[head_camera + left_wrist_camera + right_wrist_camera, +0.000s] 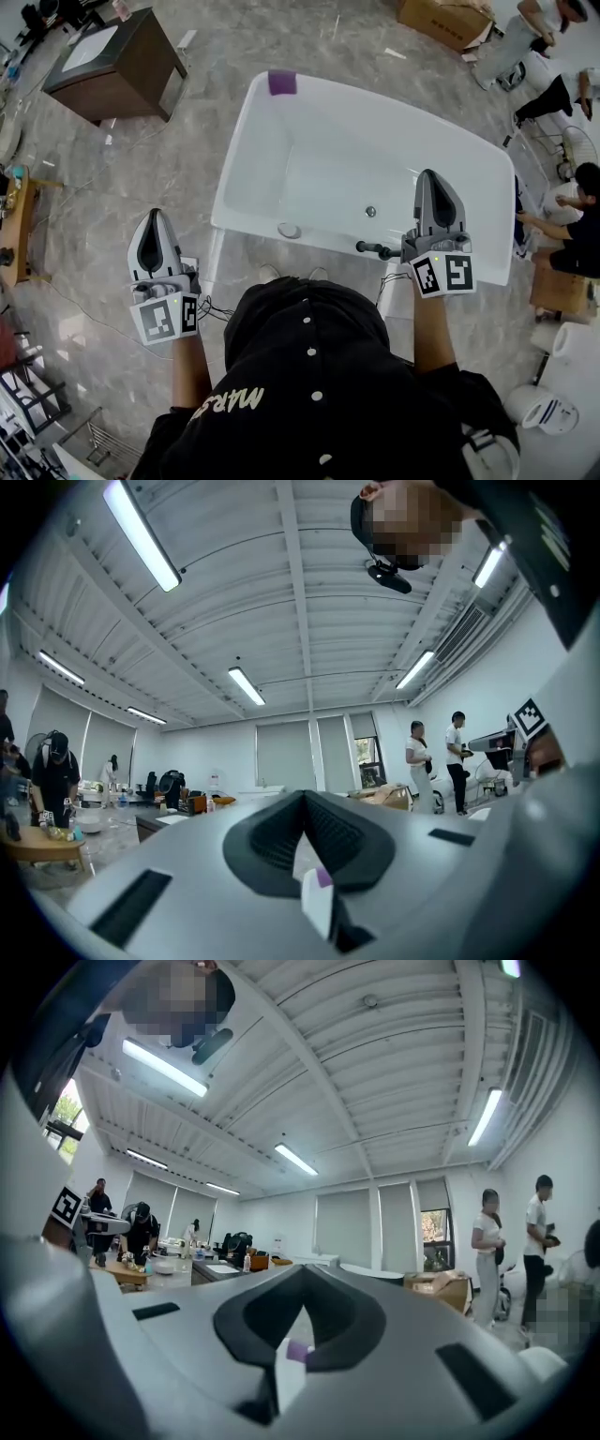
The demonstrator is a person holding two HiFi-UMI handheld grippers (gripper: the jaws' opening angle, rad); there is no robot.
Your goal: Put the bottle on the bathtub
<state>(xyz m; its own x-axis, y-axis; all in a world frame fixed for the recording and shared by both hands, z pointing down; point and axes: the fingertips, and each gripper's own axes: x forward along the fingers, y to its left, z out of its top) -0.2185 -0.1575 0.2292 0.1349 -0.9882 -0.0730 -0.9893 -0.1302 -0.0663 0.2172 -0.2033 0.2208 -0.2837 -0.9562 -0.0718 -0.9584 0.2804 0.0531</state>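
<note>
The left gripper [153, 217] has its two jaws pressed together at the tips, with nothing pinched between them. The right gripper [432, 174] is closed the same way and is also empty. Both point level, away from the person and across the bathtub [246, 122].

The left gripper hangs over the floor [141, 169], just off the bathtub's near left corner. The right gripper is over the near rim, toward the right end, with a small dark tap [374, 249] just beside it on that rim. The bathtub is white and glossy, with a round drain [371, 212] in its bottom and a round cap [290, 230] on the inside wall below the near rim.

The bottle [282, 82] is small and purple. It stands upright on the far rim, close to the far left corner. It is well apart from both grippers, across the tub's width from each and nearer the left gripper's side. In each gripper view it shows as a small purple spot through the gap behind the closed jaw tips.

The floor is pale grey marbled tile. A dark wooden cabinet [117, 61] stands beyond the tub's far left corner and a cardboard box [448, 19] beyond the far right. A small wooden table [19, 225] is at the left edge. White toilets [551, 412] and several people [548, 89] are off to the right. The white ceiling is ribbed and carries long strip lights [142, 534].
</note>
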